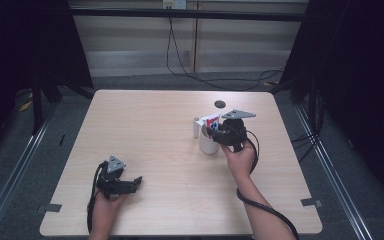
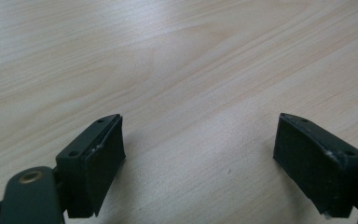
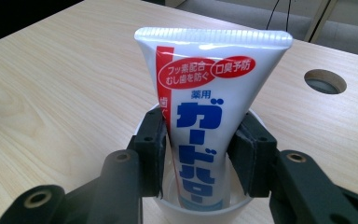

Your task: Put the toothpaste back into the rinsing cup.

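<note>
A white toothpaste tube [image 3: 214,112] with blue and red lettering stands cap-down in a white cup [image 3: 200,211], crimped end up. My right gripper [image 3: 200,151] is shut on the tube, one jaw pressed against each side just above the cup's rim. In the high view the cup [image 1: 207,144] sits right of the table's middle, with the tube [image 1: 211,120] sticking out of it and the right gripper [image 1: 216,132] at its top. My left gripper [image 1: 138,181] rests low at the table's near left. Its jaws stand wide apart over bare wood [image 2: 198,158].
A small white upright object [image 1: 196,126] stands just left of the cup. A round cable hole [image 1: 220,104] lies in the table behind the cup, seen again as the hole [image 3: 325,81] in the right gripper view. Cables run across the floor beyond the far edge.
</note>
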A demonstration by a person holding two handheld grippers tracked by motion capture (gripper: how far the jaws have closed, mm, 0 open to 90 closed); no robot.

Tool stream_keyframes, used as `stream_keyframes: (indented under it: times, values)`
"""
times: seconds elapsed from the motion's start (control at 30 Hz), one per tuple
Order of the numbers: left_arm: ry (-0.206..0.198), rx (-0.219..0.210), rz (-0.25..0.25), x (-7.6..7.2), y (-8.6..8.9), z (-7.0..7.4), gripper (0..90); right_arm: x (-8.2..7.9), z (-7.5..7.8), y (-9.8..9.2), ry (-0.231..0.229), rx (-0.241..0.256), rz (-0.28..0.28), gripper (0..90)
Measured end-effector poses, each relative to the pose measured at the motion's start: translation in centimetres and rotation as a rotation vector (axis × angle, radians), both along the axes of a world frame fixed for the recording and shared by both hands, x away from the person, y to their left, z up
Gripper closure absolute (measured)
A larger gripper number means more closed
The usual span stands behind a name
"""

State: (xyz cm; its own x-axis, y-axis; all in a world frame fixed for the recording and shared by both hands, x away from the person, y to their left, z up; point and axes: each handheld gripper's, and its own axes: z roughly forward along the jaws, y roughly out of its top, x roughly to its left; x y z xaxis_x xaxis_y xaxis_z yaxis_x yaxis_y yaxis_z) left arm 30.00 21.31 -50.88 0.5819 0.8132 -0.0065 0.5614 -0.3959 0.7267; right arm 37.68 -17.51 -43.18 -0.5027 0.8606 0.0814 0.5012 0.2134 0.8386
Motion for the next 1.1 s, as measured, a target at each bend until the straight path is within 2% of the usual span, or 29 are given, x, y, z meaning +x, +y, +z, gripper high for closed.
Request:
stream_keyframes:
  times: [0.43, 1.1]
  values:
    - [0.001, -0.001, 0.002, 0.01, 0.00, -0.01, 15.8, -0.24, 0.10, 0.10, 0.011, -0.010, 0.026, 57.5]
    - [0.000, 0.000, 0.002, 0.01, 0.00, -0.01, 16.0, -0.38, 0.38, 0.02, 0.008, -0.017, 0.032, 52.7]
